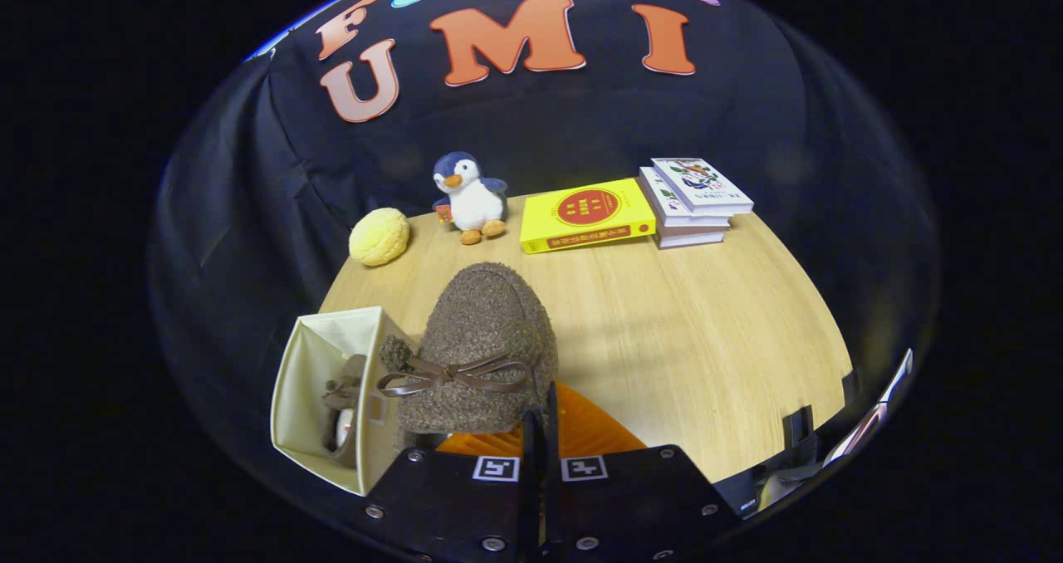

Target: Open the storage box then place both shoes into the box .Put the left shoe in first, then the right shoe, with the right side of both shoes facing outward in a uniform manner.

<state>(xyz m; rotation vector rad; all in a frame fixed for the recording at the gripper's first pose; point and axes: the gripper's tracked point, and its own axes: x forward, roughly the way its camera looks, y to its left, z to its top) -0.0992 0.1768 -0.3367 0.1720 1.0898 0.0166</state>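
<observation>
I'm seeing a fuzzy dark-brown shoe [486, 339] wearing a glossy brown bow at twelve o'clock from my pinched-together gripper [541, 430], a cream box [311, 380] at ten showing a brown shoe [342, 405] inside. The table [681, 330] is glowing pale wood; a yellow book [585, 214] is displaying a red circle.

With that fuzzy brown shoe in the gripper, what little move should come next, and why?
Probably shift left and lower: the gripper pinches the fuzzy brown bow-tied shoe beside the open cream storage box, where the other brown shoe already sits.
</observation>
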